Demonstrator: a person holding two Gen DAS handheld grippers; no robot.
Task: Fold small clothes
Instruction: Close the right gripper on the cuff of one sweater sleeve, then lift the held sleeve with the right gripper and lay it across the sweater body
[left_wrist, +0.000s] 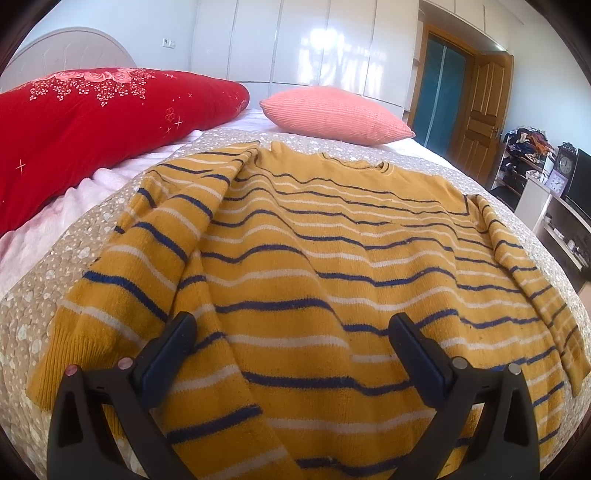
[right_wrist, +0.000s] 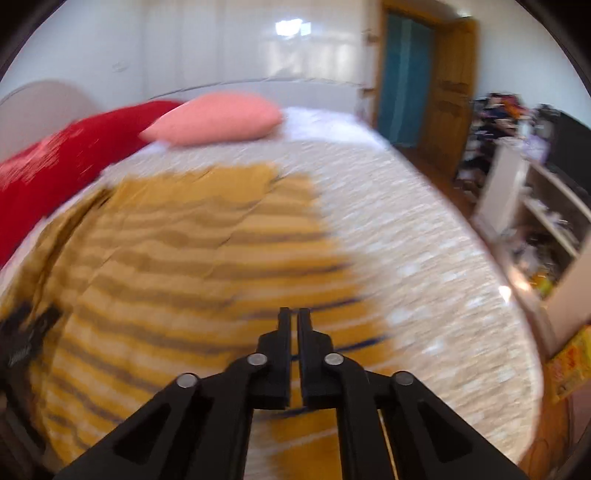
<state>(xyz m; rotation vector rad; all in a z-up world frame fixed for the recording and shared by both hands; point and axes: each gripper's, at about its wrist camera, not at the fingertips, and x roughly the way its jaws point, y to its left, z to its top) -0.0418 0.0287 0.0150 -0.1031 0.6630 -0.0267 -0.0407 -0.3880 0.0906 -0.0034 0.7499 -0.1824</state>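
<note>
Sweater (left_wrist: 332, 251) flat, lengthwise, collar toward pillows (left_wrist: 336, 112).

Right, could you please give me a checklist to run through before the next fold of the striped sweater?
1. Is the sweater spread on the bed cover: ok.
2. Is the left gripper open over the hem: ok.
3. Is the right gripper shut: ok.
4. Is fabric caught in the right gripper: cannot tell, view blurred.
5. Are the red pillow and pink pillow apart from the sweater: ok.
6. Does the sleeve at picture left lie clear: not ok, it partly overlaps the body.
</note>
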